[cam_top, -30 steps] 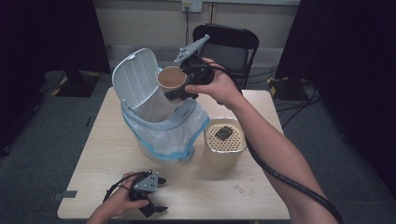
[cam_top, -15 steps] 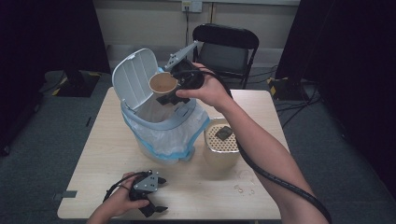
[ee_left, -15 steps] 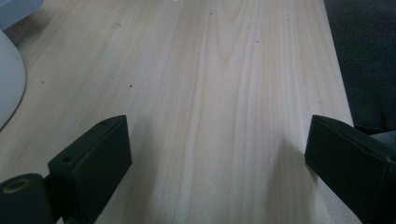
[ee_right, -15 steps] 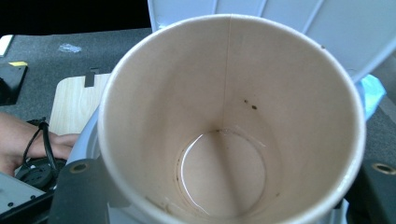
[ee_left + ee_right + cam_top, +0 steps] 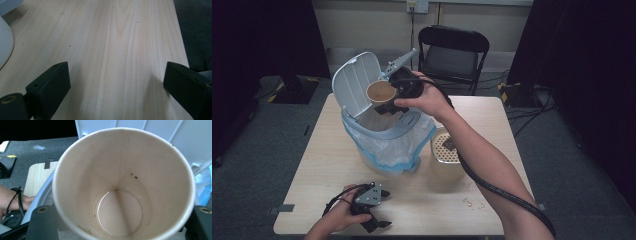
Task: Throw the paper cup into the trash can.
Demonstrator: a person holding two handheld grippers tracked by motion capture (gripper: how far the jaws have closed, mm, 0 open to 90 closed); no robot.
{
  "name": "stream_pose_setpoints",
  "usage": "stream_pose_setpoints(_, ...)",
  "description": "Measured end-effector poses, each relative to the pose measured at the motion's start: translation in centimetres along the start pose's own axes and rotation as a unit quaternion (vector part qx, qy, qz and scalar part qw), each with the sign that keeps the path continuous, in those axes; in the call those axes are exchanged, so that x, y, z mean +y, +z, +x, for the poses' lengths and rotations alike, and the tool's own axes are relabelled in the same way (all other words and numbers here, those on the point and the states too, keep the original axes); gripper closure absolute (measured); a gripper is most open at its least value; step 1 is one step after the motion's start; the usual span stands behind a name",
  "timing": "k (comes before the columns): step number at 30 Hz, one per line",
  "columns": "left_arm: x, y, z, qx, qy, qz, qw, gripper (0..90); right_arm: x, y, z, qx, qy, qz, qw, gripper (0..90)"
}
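Above bin (image 5: 382, 132), right gripper (image 5: 388, 97) clamping cup (image 5: 380, 92), fingertips hidden

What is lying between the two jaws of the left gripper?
Nothing: in the left gripper view, bare wooden table lies between the open jaws of the left gripper.

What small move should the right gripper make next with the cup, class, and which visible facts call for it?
Probably open the jaws to drop the cup. The right gripper holds it over the open bin, whose lid stands raised behind. The right gripper view shows the cup nearly empty, so little would spill. The left gripper rests open on the table.
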State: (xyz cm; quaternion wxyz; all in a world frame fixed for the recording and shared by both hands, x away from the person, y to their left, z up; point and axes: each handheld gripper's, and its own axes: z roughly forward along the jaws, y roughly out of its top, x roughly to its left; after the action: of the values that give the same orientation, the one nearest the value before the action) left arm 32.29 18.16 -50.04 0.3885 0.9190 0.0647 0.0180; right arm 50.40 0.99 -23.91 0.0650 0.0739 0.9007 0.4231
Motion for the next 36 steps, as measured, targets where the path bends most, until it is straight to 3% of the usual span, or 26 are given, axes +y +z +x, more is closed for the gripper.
stream_pose_setpoints(10,0.0,0.0,0.0,0.002,-0.001,-0.001,1.0,6.5,-0.4,1.1,-0.4,0.004,0.014,-0.002,0.9999,26.7)
stream_pose_setpoints(12,0.0,0.0,0.0,0.001,-0.001,0.0,1.0,6.2,-0.6,1.4,-0.4,0.018,0.024,-0.003,0.9995,21.5)
stream_pose_setpoints(14,0.0,0.0,0.0,0.001,-0.001,0.0,1.0,6.2,-0.7,1.6,-0.3,0.004,0.018,0.0,0.9998,13.8)
stream_pose_setpoints(16,0.0,0.0,0.0,0.002,-0.001,-0.001,1.0,6.2,-0.8,1.6,-0.1,0.008,0.026,0.004,0.9996,16.3)
stream_pose_setpoints(28,0.0,0.0,0.0,0.003,0.001,0.0,1.0,6.2,-1.5,-1.1,0.6,0.001,0.014,-0.015,0.9998,15.0)
stream_pose_setpoints(36,0.0,0.0,0.0,0.002,0.002,-0.003,1.0,6.2,-2.6,-3.1,1.0,0.0,0.022,-0.024,0.9995,14.8)
